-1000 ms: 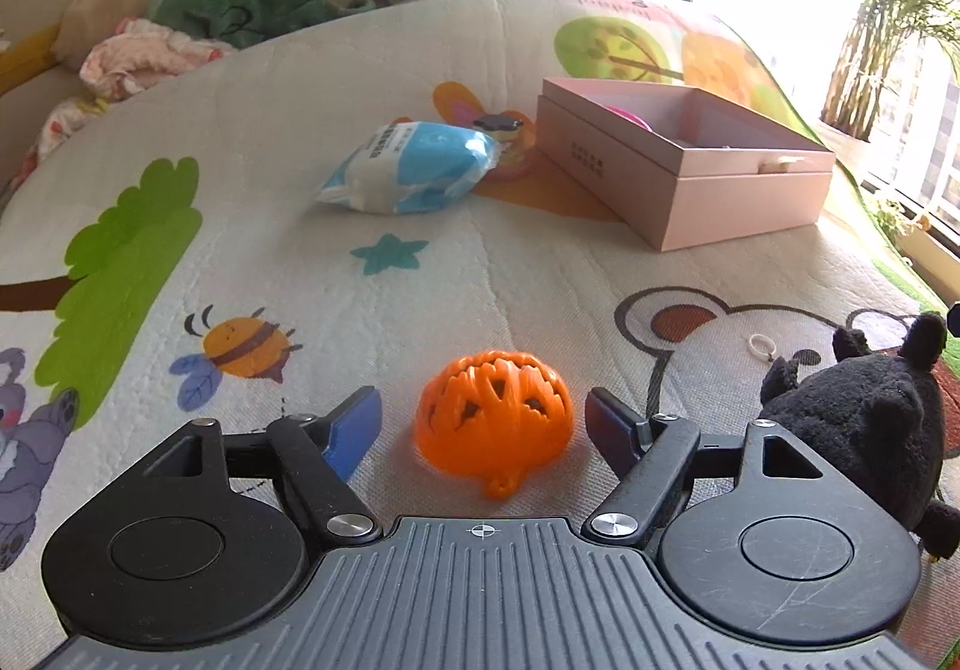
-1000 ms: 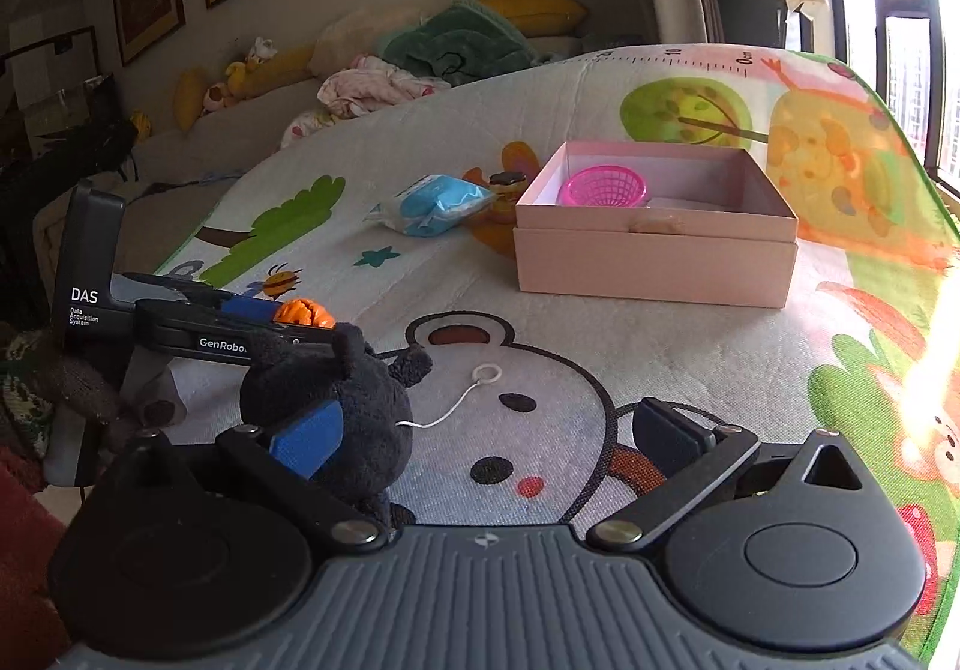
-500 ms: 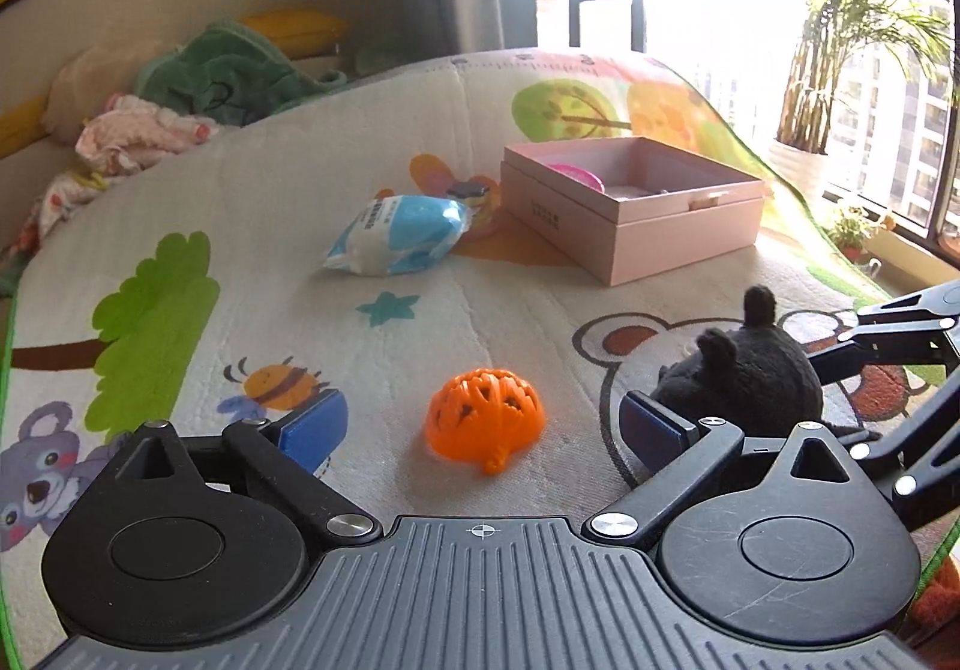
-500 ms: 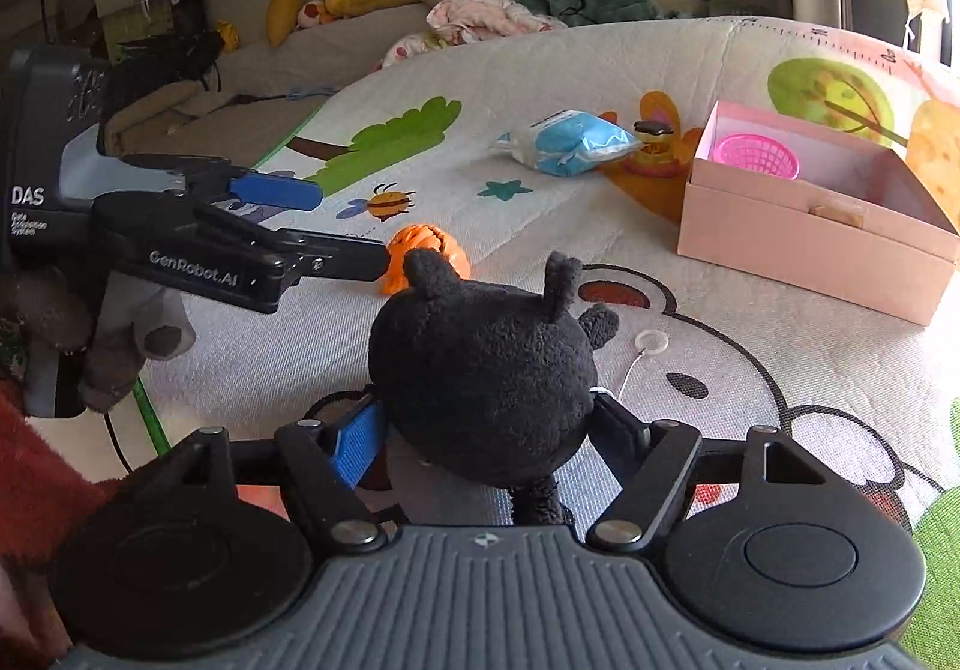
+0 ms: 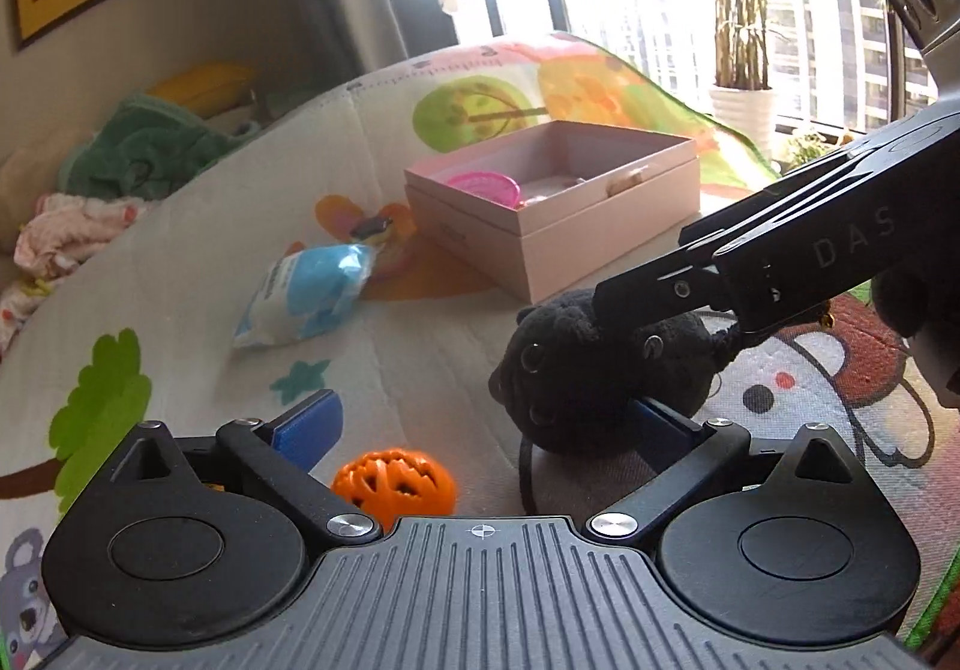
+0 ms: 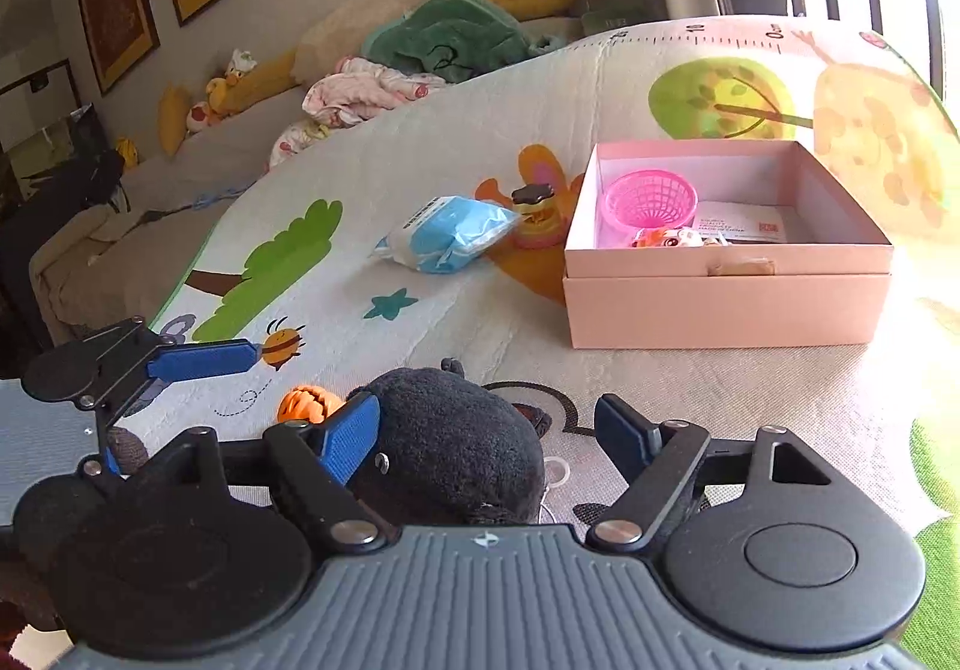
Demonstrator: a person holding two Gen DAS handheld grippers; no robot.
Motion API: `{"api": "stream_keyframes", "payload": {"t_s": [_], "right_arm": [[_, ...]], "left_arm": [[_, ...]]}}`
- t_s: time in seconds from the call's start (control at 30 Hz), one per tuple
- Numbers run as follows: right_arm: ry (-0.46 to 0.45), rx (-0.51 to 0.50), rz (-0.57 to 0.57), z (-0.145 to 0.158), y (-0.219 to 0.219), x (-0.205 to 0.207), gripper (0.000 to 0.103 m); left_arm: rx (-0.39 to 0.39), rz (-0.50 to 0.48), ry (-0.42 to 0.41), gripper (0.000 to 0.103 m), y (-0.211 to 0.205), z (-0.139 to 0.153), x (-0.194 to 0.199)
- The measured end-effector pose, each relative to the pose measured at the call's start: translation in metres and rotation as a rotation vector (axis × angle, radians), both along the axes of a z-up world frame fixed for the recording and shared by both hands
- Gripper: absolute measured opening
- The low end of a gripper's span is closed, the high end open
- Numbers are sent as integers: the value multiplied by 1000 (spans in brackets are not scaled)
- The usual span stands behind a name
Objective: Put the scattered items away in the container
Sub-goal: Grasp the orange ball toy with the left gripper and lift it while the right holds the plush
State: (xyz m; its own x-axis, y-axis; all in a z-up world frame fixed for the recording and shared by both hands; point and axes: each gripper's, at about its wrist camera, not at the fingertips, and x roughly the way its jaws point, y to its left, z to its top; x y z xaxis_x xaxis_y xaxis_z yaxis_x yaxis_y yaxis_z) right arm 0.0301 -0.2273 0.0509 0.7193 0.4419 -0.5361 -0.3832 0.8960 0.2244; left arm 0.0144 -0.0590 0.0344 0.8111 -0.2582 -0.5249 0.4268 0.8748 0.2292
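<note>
Playmat (image 6: 480, 310): quilted, cartoon print, w/ soft creases.
Change: black plush (image 6: 456, 442) now off to left side btwn right tongs (image 6: 486, 433), whose jaws are opening, right pad clear of it; left tongs (image 5: 486, 424) went wide, opening, orange ball (image 5: 393, 481) loose btwn.
Meaning: neither toy secured; re-grip needed.
Box (image 6: 726, 304): pink card, rigid, open, well ahead.
</note>
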Motion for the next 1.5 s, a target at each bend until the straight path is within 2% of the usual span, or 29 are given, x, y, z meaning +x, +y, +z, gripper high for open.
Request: {"api": "stream_keyframes", "payload": {"t_s": [0.2,0.4,0.53,0.6,0.7,0.77,0.9,1.17,1.33,1.5], "right_arm": [[-154,-108,51,12,-9,-34,96],[-190,-217,106,-2,0,-43,97],[-198,-280,117,-16,17,-31,97],[-198,-321,106,-24,28,-19,94],[-181,-370,63,-34,41,4,76],[-154,-343,56,-35,41,14,59],[-141,-321,49,-30,35,10,58],[-134,-392,164,-17,-7,-50,57],[-128,-429,113,-12,-39,-64,58],[-124,-414,30,-21,-53,-65,61]], "left_arm": [[19,88,-18,103,3,4,26],[22,97,-11,103,7,8,42],[-17,112,8,103,13,12,53],[-59,138,5,103,23,19,56],[-139,185,13,103,46,27,54],[-157,208,21,103,60,28,49],[-127,189,70,103,74,14,29],[-115,159,147,103,71,-14,12],[-138,149,154,103,60,-17,15],[-109,189,153,103,49,-23,22]]}}
